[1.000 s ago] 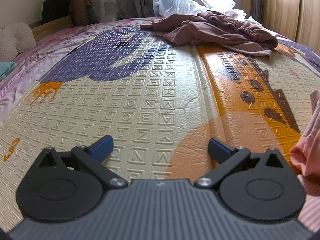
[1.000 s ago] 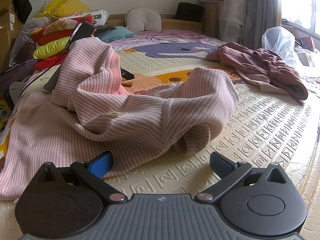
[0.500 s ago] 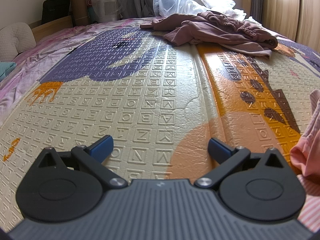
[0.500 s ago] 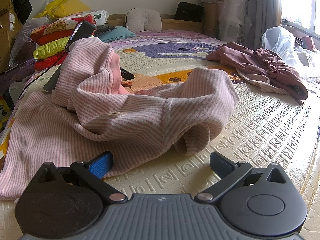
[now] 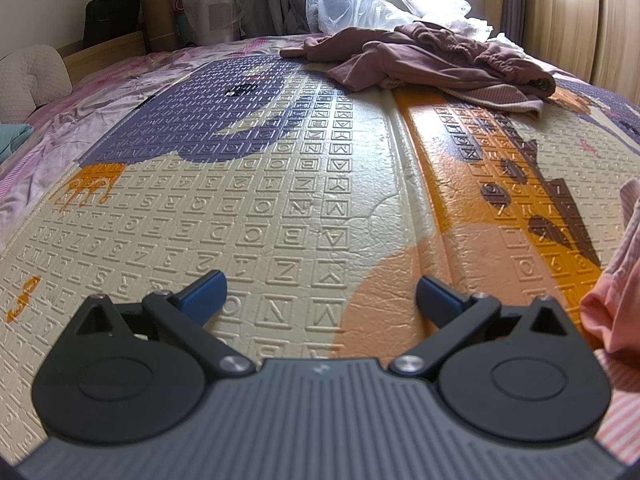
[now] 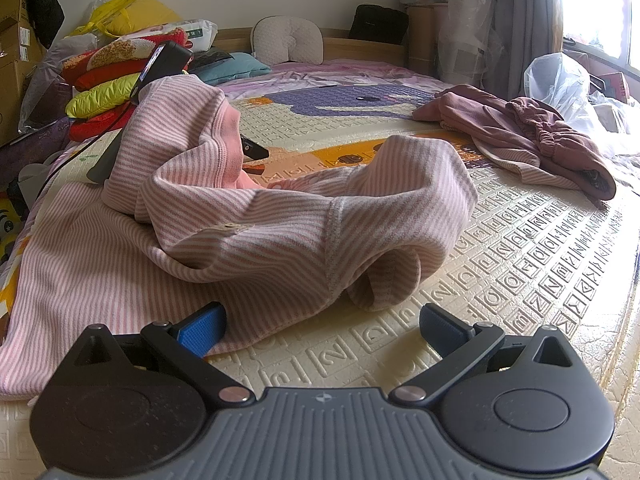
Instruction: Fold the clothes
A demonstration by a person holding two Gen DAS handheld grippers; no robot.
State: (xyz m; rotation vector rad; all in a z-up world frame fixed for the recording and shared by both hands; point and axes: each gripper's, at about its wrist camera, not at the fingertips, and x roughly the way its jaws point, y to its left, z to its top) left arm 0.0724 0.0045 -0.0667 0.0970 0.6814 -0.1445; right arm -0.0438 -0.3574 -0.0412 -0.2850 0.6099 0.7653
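A crumpled pink-and-white striped garment lies bunched on the embossed play mat just ahead of my right gripper. That gripper is open, its left pad close to the garment's near hem, nothing between the fingers. In the left wrist view only an edge of the striped garment shows at the far right. My left gripper is open over bare mat, holding nothing. A heap of mauve clothes lies at the far end of the mat, also visible as the mauve clothes in the right wrist view.
Behind the mauve heap sit white plastic bags. A stack of red and yellow cushions and cardboard boxes stand at the left. A black device rests on the striped garment's top. A wooden wardrobe is on the right.
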